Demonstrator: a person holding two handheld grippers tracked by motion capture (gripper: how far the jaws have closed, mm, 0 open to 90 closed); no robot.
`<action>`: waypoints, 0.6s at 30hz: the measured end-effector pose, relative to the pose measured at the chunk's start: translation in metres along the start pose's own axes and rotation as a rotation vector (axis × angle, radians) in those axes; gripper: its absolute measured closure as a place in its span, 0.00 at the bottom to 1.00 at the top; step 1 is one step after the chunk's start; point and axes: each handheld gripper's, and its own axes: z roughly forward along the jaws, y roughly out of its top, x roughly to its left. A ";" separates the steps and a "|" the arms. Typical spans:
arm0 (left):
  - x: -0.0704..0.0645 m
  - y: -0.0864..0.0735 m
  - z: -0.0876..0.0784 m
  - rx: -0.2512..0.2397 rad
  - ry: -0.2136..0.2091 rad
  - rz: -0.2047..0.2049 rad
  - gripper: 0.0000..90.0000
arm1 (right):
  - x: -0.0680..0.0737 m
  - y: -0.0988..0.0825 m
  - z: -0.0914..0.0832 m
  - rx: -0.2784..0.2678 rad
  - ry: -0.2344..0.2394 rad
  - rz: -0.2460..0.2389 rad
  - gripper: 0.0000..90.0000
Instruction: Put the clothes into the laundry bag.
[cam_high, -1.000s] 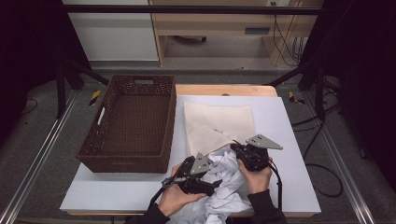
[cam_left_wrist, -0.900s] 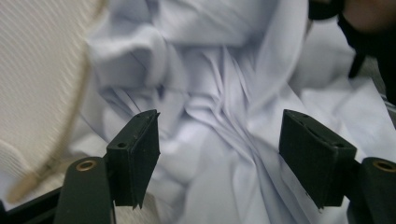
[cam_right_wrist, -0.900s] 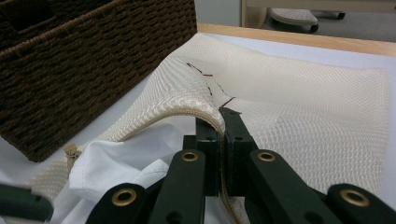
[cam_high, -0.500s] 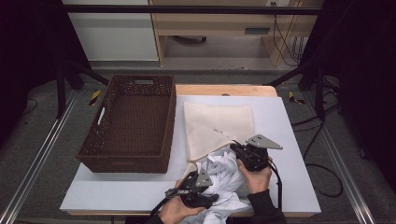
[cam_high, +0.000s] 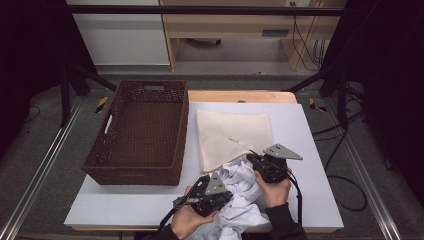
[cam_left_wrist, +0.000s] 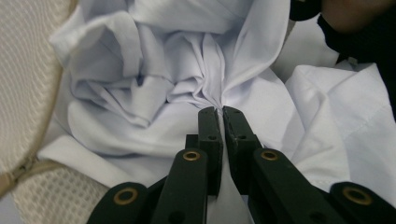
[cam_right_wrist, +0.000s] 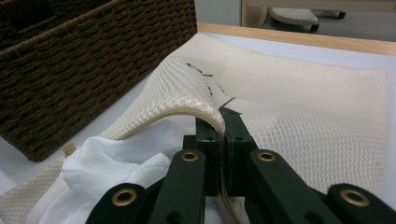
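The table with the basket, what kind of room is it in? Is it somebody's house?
Probably not a house: it looks like a lab or workshop. The white table stands inside a metal frame, with loose cables by a desk behind.

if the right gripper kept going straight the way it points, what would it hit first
Probably more of the cream mesh laundry bag whose edge the right gripper pinches; beyond lies the white table. Depth is unclear.

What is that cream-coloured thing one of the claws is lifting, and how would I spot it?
Start at the big brown wicker basket on the white table. Just right of it lies a flat cream mesh bag, its near edge pinched and lifted by the right claw. Unlike the crumpled white shirt beside it, it has a netted weave.
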 end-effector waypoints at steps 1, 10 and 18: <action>0.002 0.002 0.002 0.005 0.000 -0.001 0.95 | 0.000 0.000 0.000 0.000 -0.001 -0.001 0.97; 0.023 0.029 0.017 -0.005 0.095 0.010 0.96 | 0.000 0.001 -0.001 -0.008 0.001 0.004 0.97; 0.048 0.021 0.058 -0.012 0.179 -0.016 0.95 | -0.001 0.001 -0.002 -0.012 0.003 0.006 0.97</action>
